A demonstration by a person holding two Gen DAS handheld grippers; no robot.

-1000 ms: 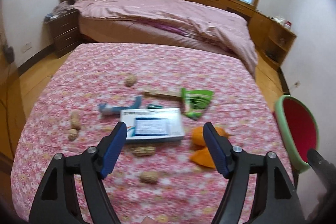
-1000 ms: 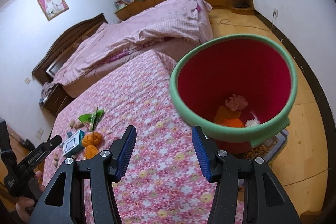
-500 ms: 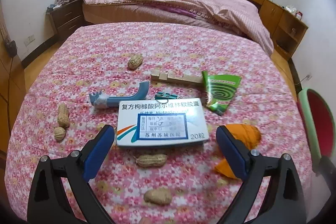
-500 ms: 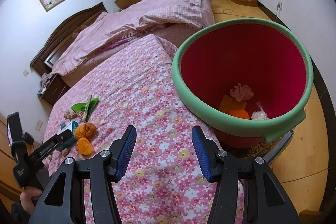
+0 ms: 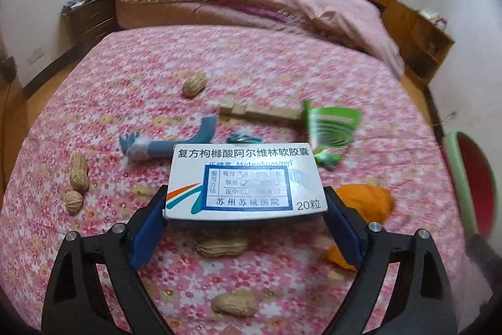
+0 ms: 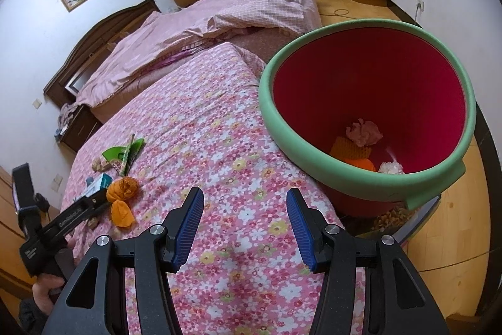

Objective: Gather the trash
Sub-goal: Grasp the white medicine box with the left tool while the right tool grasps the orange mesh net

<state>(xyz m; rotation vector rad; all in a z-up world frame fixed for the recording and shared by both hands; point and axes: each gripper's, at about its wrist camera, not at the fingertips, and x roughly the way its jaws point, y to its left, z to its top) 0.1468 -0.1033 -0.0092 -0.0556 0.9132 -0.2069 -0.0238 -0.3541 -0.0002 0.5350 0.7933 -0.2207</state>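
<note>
White medicine box (image 5: pixel 244 178) lying on floral tablecloth (image 5: pixel 282 68), sitting between left gripper (image 5: pixel 245 222) jaws; these just closing slightly, pads seemingly touching box sides. Right gripper (image 6: pixel 244 228) hovering half-open, empty, beside red bin (image 6: pixel 370 102).

Left gripper (image 5: pixel 245 217) jaws closing in, blue pads flanking white rectangular cardboard medicine box (image 5: pixel 244 179); contact unclear. Tan peanut (image 5: pixel 222 246) beneath.
</note>
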